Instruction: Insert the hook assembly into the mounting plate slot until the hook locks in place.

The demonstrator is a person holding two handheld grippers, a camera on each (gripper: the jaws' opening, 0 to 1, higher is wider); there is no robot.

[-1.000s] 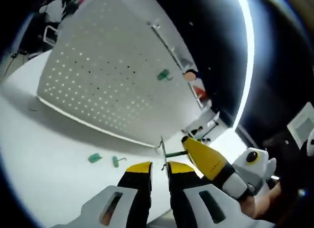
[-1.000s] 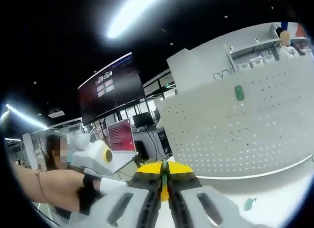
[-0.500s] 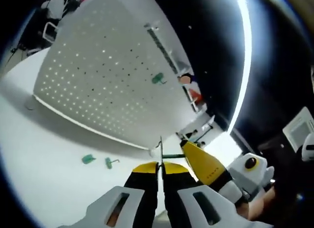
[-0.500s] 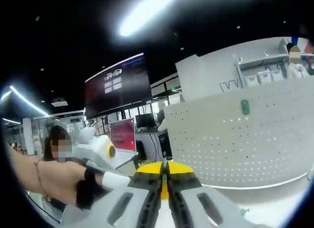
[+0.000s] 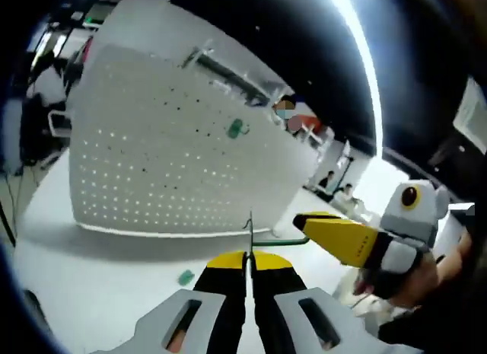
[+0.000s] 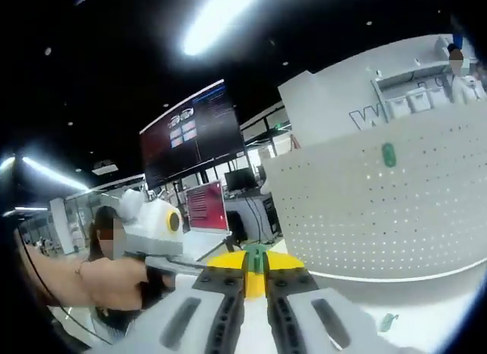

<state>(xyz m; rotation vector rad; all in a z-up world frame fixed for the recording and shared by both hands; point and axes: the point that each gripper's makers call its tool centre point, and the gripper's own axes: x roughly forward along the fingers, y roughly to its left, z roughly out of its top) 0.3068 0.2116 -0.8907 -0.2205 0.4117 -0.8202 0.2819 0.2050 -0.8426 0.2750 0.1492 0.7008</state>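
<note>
On the white table (image 5: 91,285) stood a white perforated mounting plate (image 5: 152,171), upright, with one green hook (image 5: 237,128) fixed high on its face; in the right gripper view the same plate (image 6: 380,209) rose to the right, the green hook (image 6: 389,154) near its upper edge. At the bottom of the left gripper view, the left gripper (image 5: 248,264) had its yellow-tipped jaws pressed together on a thin metal piece (image 5: 249,231) that stood up between them; a slim green rod (image 5: 275,242) ran sideways from it to the right gripper (image 5: 304,226), which came in from the right, held by a person's hand (image 5: 403,282). A small green part (image 5: 185,277) lay loose on the table before the plate. In the right gripper view, the right gripper (image 6: 255,269) had its jaws closed narrow on a green hook assembly (image 6: 256,255) at their tips; another green part (image 6: 388,321) lay on the table (image 6: 426,323) at lower right; a person's hand (image 6: 114,282) held the left gripper (image 6: 194,266) at left.
</note>
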